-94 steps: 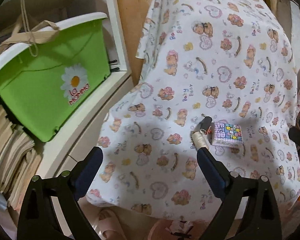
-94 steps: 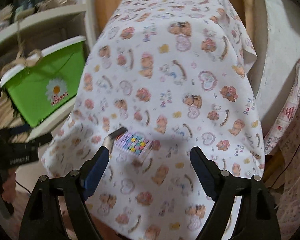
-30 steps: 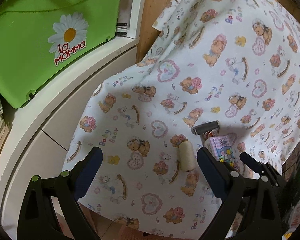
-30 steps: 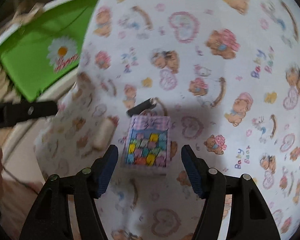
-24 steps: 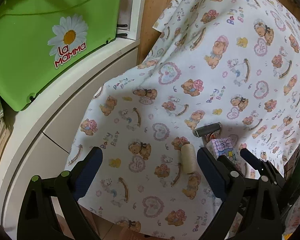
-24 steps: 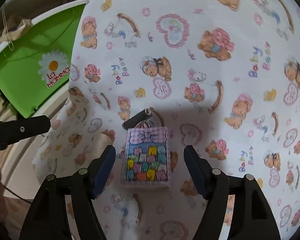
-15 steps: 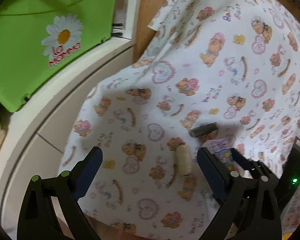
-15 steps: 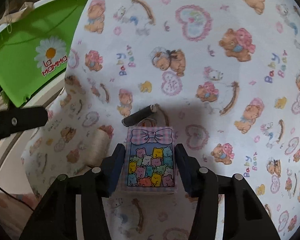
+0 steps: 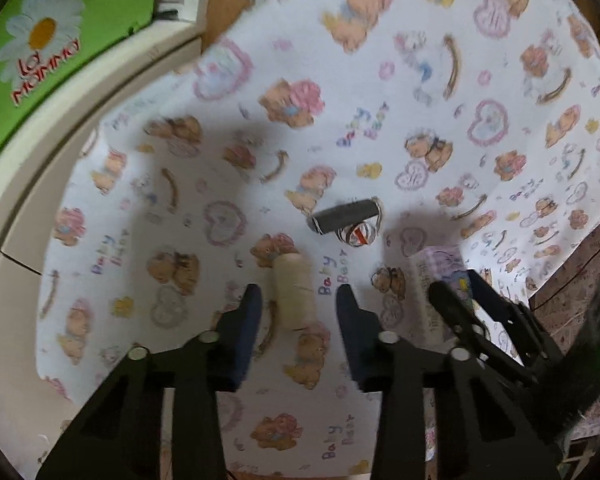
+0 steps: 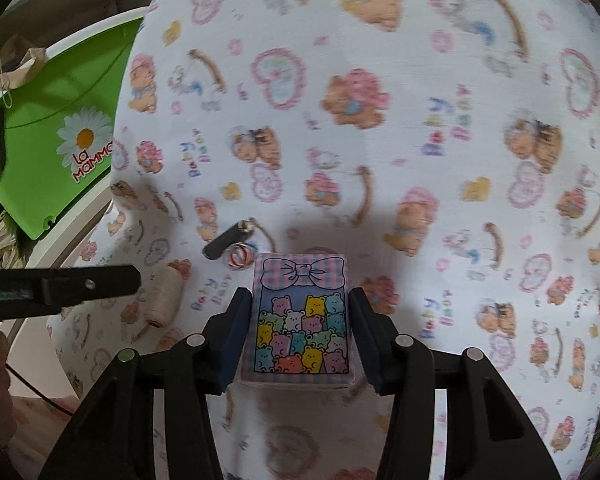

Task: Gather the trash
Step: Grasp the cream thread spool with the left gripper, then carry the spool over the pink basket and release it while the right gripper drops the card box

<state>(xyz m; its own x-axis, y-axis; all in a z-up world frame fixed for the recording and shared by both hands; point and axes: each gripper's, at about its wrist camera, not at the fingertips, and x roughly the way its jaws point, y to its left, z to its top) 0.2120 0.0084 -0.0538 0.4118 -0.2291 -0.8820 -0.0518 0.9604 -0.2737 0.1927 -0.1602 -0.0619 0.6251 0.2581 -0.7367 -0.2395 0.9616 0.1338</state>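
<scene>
A small box with pastel bears and a bow lies on the bear-print cloth. My right gripper is shut on it, one pad on each side; the box also shows in the left wrist view. A cream thread spool lies between the fingers of my left gripper, which has narrowed around it with small gaps either side. The spool shows in the right wrist view too. A dark grey cylinder with a key ring lies just beyond.
A green "La Mamma" tub sits on a white shelf to the left of the covered table. The cloth's front edge hangs down close below both grippers. A patterned fabric hangs at the right.
My right gripper has closed in on the bear box and now grips it. My left gripper has moved forward and narrowed around the cream spool.
</scene>
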